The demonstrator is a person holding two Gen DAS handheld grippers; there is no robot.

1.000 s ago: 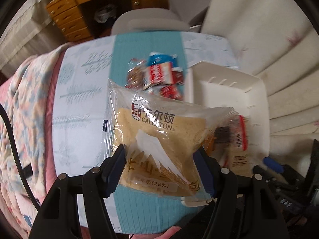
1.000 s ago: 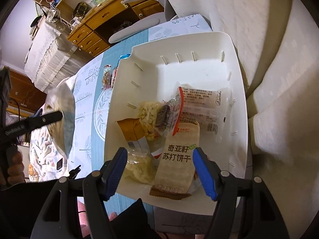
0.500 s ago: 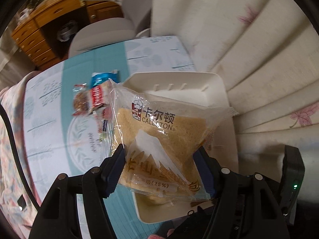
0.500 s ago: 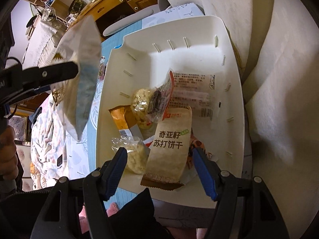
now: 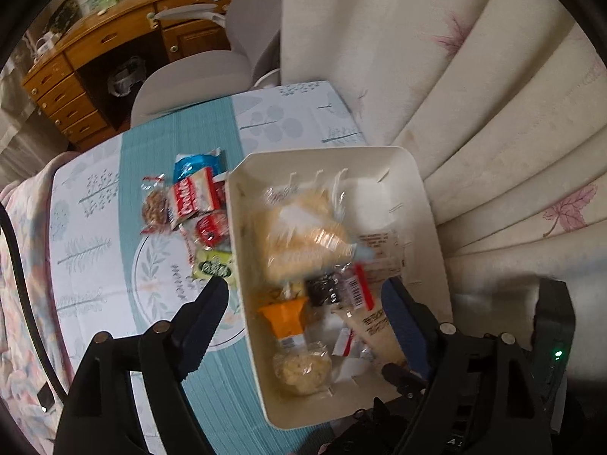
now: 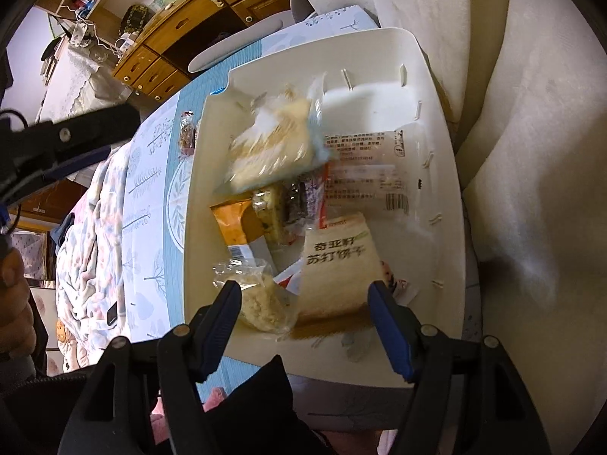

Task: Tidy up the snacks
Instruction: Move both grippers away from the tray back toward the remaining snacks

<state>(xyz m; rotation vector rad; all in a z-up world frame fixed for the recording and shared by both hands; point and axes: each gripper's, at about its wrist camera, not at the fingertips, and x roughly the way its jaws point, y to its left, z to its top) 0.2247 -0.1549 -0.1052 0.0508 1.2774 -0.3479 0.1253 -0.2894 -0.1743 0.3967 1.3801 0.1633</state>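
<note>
A clear bag of yellow bread (image 5: 303, 235) (image 6: 273, 151) shows blurred in the white bin (image 5: 322, 150) (image 6: 371, 102), on top of other packs and free of any finger. Above the bin's near left wall, my left gripper (image 5: 303, 292) is opening its jaws with nothing pressed between them. My right gripper (image 6: 303, 292) hangs open over the bin's near end, above a beige cracker pack (image 6: 334, 269) and a clear bag of crumbly snack (image 6: 261, 303). Several small snacks lie on the tablecloth left of the bin, among them a red-and-white pack (image 5: 193, 197) and a green pack (image 5: 214, 267).
Cream curtain folds (image 5: 493, 132) hang close along the bin's right side. A grey chair (image 5: 197, 72) and a wooden desk (image 5: 95, 60) stand beyond the table's far end. A flowered blanket (image 6: 87, 235) lies left of the table. A person's hand (image 6: 11, 303) holds the left gripper.
The left gripper carried the bread bag right, over the bin, then spread its jaws and let the bag drop in. The right gripper stayed put.
</note>
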